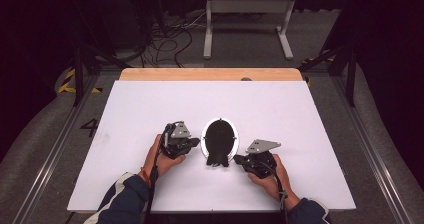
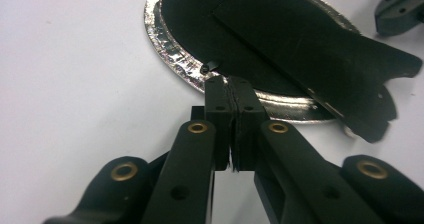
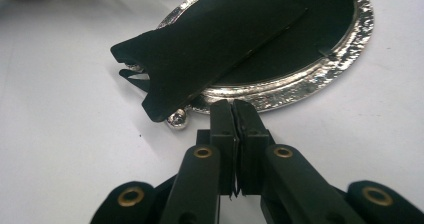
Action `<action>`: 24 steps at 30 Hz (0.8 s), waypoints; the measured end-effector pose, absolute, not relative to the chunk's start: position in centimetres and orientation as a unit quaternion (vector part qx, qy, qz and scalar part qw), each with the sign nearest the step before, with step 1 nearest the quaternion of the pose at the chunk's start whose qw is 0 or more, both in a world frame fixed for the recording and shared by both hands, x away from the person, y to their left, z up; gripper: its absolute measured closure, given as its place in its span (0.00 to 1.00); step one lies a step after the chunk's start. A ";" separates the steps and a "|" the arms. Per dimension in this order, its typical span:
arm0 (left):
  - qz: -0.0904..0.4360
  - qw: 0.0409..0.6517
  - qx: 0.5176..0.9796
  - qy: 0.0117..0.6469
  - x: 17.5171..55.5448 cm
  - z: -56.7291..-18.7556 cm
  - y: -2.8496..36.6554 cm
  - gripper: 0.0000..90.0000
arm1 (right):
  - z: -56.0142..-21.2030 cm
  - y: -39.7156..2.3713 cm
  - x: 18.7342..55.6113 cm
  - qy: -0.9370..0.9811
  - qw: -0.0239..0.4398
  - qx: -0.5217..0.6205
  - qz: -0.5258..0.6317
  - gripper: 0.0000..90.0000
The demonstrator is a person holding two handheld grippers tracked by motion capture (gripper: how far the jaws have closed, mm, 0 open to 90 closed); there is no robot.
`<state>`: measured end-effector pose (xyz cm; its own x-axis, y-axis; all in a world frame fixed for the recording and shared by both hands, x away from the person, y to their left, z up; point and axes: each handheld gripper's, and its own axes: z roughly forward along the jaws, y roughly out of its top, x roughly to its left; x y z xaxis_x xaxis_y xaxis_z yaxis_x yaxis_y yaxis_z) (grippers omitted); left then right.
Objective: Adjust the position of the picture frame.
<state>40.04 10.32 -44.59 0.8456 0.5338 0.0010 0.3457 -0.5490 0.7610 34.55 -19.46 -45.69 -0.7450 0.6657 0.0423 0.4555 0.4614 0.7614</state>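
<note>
Partly hidden, the frame's (image 2: 170, 54) silver rim runs under its black stand (image 2: 320, 49)

The oval silver-rimmed picture frame (image 1: 220, 139) lay face down near the middle of the white table, its black velvet back up, and its black easel stand (image 2: 320, 49) stuck out tilted over the rim at the end nearest the person.

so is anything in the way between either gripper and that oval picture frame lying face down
Nothing visible is. The left gripper and right gripper sit either side of the oval frame, jaws shut, with bare white table between each tip and its silver rim. The black stand folded on its back lies on top, not between.
</note>
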 end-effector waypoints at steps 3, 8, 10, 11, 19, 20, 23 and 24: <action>0.122 0.418 0.867 0.240 39.0 -43.9 11.4 0.93 | -45.2 -20.0 34.5 0.843 0.135 0.330 0.403 0.96; 0.125 0.438 0.860 0.230 37.9 -43.3 12.9 0.84 | -44.7 -20.7 34.4 0.843 0.139 0.328 0.403 0.88; 0.122 0.457 0.853 0.221 37.3 -43.2 13.7 0.80 | -44.5 -20.8 34.3 0.844 0.139 0.327 0.401 0.83; 0.127 0.463 0.850 0.217 36.9 -43.1 14.1 0.78 | -44.4 -20.9 34.2 0.844 0.140 0.326 0.402 0.80; 0.157 0.449 0.843 0.250 34.2 -44.1 18.0 0.49 | -44.2 -20.9 33.1 0.853 0.141 0.317 0.390 0.61; 0.159 0.447 0.841 0.259 34.0 -44.3 18.5 0.43 | -44.2 -20.8 33.0 0.853 0.142 0.317 0.389 0.60; 0.166 0.433 0.843 0.273 33.0 -44.6 19.8 0.31 | -44.3 -20.4 32.6 0.858 0.141 0.312 0.383 0.58; 0.171 0.427 0.843 0.279 32.7 -44.6 20.3 0.27 | -44.3 -20.3 32.5 0.860 0.141 0.309 0.381 0.58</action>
<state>32.69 20.29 -44.63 0.7855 0.6169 0.0491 0.3248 -0.4786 0.8157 32.48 -20.26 -44.32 -0.7701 0.6379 -0.0071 0.4238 0.5199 0.7417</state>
